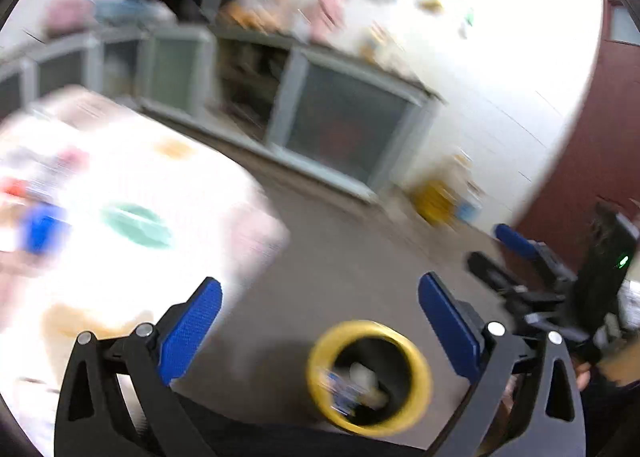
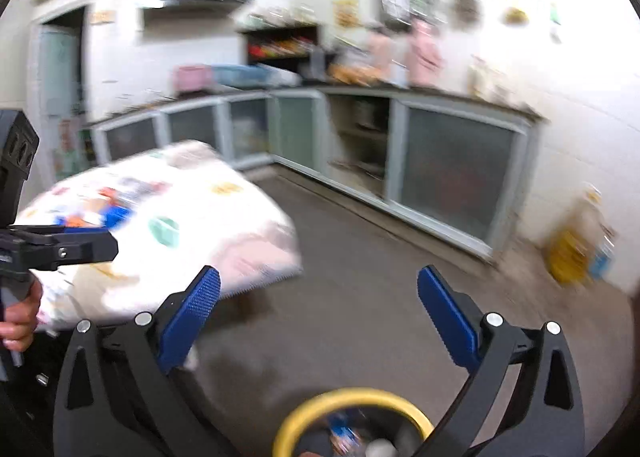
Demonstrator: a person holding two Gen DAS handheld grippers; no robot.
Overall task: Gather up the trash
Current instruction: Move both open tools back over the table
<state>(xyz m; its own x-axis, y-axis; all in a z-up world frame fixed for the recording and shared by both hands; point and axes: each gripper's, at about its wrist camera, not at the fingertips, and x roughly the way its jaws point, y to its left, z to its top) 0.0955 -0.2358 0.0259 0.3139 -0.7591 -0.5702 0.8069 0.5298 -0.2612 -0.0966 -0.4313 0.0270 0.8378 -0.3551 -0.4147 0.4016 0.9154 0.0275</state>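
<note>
Both views are motion-blurred. A yellow-rimmed trash bin (image 1: 368, 375) stands on the floor just below my left gripper (image 1: 320, 297), with a blue wrapper and pale scraps inside. It also shows at the bottom of the right wrist view (image 2: 352, 423). My left gripper is open and empty above the bin. My right gripper (image 2: 318, 289) is open and empty too; it appears at the right of the left wrist view (image 1: 516, 243). Blurred colourful items (image 2: 100, 203) lie on a table with a white patterned cloth (image 2: 192, 217) to the left.
Grey kitchen cabinets (image 2: 456, 173) run along the far wall, their counter crowded with items. A yellow container (image 2: 568, 253) stands on the floor by the right wall. A dark red door (image 1: 592, 161) is at the right. Brown floor lies between table and cabinets.
</note>
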